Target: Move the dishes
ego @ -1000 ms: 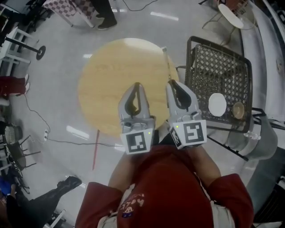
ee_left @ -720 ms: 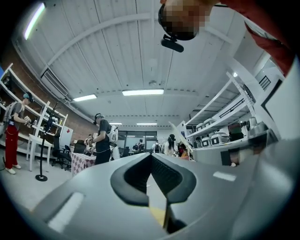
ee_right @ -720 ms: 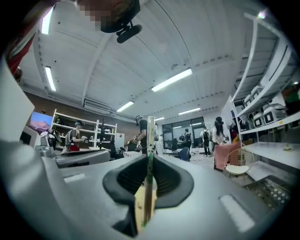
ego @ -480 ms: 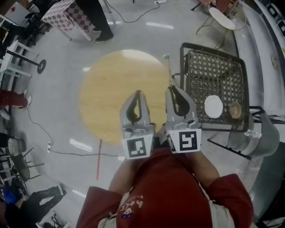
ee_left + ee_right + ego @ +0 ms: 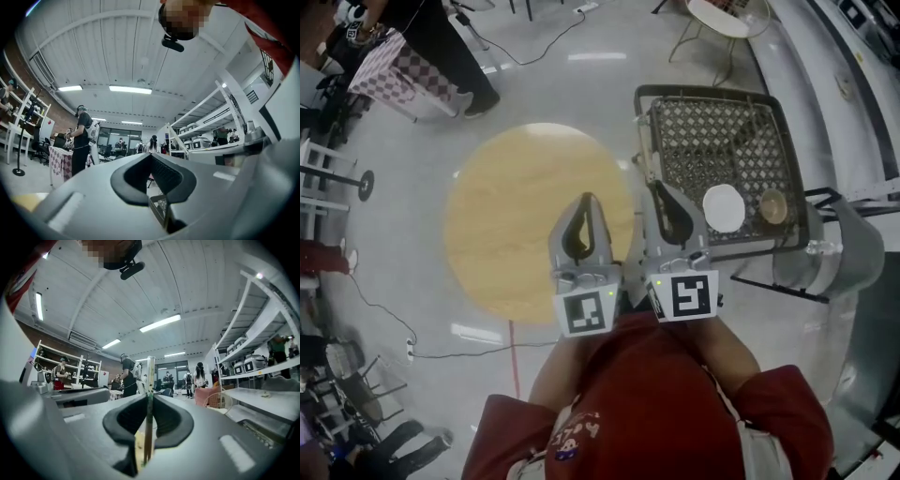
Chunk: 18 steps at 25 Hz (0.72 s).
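Note:
In the head view a white plate (image 5: 723, 208) and a brown bowl (image 5: 773, 208) lie in a black wire basket (image 5: 712, 131), to the right of a round wooden table (image 5: 516, 216). My left gripper (image 5: 585, 200) is held over the table's right part, shut with nothing in it; its jaws (image 5: 151, 157) meet. My right gripper (image 5: 657, 187) hangs by the basket's left edge, shut on a thin pale stick-like utensil (image 5: 149, 380) that stands up between its pads. What the utensil is cannot be told.
A person stands by a checkered table (image 5: 394, 70) at the top left. A white chair (image 5: 717, 14) is behind the basket, and a grey stand (image 5: 848, 253) is to its right. Cables (image 5: 384, 291) run over the floor at the left.
The table and the basket have slid left and down in the head view. The basket now lies closer to my right gripper. Both grips look unchanged.

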### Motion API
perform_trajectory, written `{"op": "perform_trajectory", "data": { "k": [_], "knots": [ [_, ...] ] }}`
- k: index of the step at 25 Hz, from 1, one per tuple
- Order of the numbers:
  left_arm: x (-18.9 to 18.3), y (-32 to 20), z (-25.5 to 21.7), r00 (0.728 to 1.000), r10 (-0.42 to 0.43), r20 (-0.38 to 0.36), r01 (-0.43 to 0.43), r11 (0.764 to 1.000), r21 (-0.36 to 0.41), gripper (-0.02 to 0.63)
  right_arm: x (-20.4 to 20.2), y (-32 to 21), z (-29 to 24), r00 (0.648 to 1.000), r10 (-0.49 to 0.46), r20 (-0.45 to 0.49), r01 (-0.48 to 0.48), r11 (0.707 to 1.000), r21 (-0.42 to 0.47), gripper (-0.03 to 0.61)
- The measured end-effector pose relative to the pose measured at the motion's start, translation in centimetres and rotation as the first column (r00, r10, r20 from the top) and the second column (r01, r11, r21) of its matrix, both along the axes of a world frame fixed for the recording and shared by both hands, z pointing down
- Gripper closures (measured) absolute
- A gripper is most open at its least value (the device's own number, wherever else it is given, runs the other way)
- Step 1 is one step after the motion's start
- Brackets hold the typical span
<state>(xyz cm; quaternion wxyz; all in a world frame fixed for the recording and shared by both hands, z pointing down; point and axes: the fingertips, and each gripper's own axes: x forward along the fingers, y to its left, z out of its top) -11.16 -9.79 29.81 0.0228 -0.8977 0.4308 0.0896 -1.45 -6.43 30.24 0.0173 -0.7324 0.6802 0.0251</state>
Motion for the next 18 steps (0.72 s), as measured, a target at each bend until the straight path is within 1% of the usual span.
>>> {"op": "perform_trajectory", "data": {
  "k": [4,8,14,18],
  "knots": [
    [3.7,0.8,0.0,0.997,0.074,-0.006,-0.074,0.997,-0.007,0.607,3.4,1.4,-0.2,0.997,0.075,-0.009,-0.075,0.997,-0.005,0.538],
    [7.3,1.6,-0.2,0.989,0.147,-0.005,-0.147,0.989,-0.012,0.607,6.9,2.9,-0.2,0.989,0.147,-0.014,-0.148,0.989,-0.022,0.538],
    [12.9,3.7,-0.3,0.971,0.237,-0.013,-0.237,0.971,-0.010,0.607,12.1,5.7,0.1,0.971,0.240,-0.012,-0.240,0.970,-0.031,0.538],
    [16.3,4.9,0.2,0.952,0.306,-0.010,-0.306,0.952,-0.017,0.607,15.2,7.5,0.5,0.952,0.307,-0.009,-0.307,0.951,-0.033,0.538]
  ]
}}
